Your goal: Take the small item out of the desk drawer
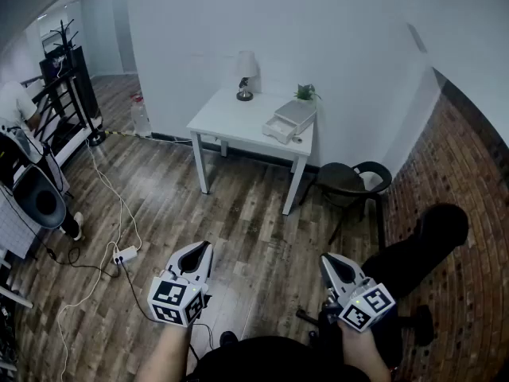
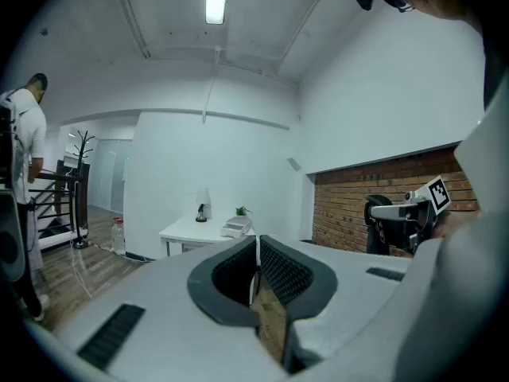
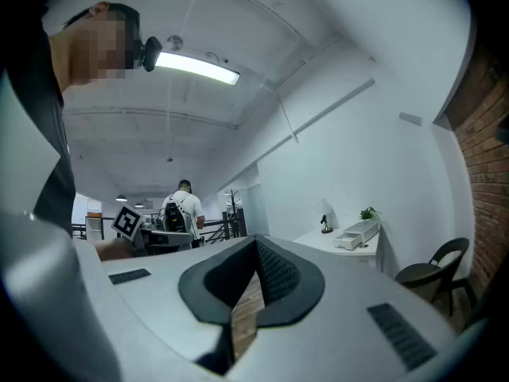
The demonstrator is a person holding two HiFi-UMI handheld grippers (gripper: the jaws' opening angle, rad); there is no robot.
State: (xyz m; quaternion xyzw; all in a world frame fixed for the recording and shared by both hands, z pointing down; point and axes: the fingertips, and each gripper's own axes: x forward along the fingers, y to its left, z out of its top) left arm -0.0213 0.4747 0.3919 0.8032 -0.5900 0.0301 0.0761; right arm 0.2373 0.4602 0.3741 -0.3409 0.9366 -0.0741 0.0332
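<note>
A white desk (image 1: 238, 126) stands far ahead against the white wall. On it sits a small white drawer unit (image 1: 291, 119), whose lower drawer seems pulled out a little. No small item shows from here. The unit also appears far off in the left gripper view (image 2: 237, 228) and the right gripper view (image 3: 357, 234). My left gripper (image 1: 202, 250) and right gripper (image 1: 328, 259) are held low near my body over the wooden floor, far from the desk. Both are shut with nothing between the jaws, as the left gripper (image 2: 256, 242) and right gripper (image 3: 256, 243) show in their own views.
A lamp (image 1: 246, 75) and a small plant (image 1: 305, 92) share the desk. A dark chair (image 1: 350, 180) stands to its right by the brick wall (image 1: 461, 181). Cables and a power strip (image 1: 125, 255) lie on the floor at left. A person (image 1: 14, 108) stands far left.
</note>
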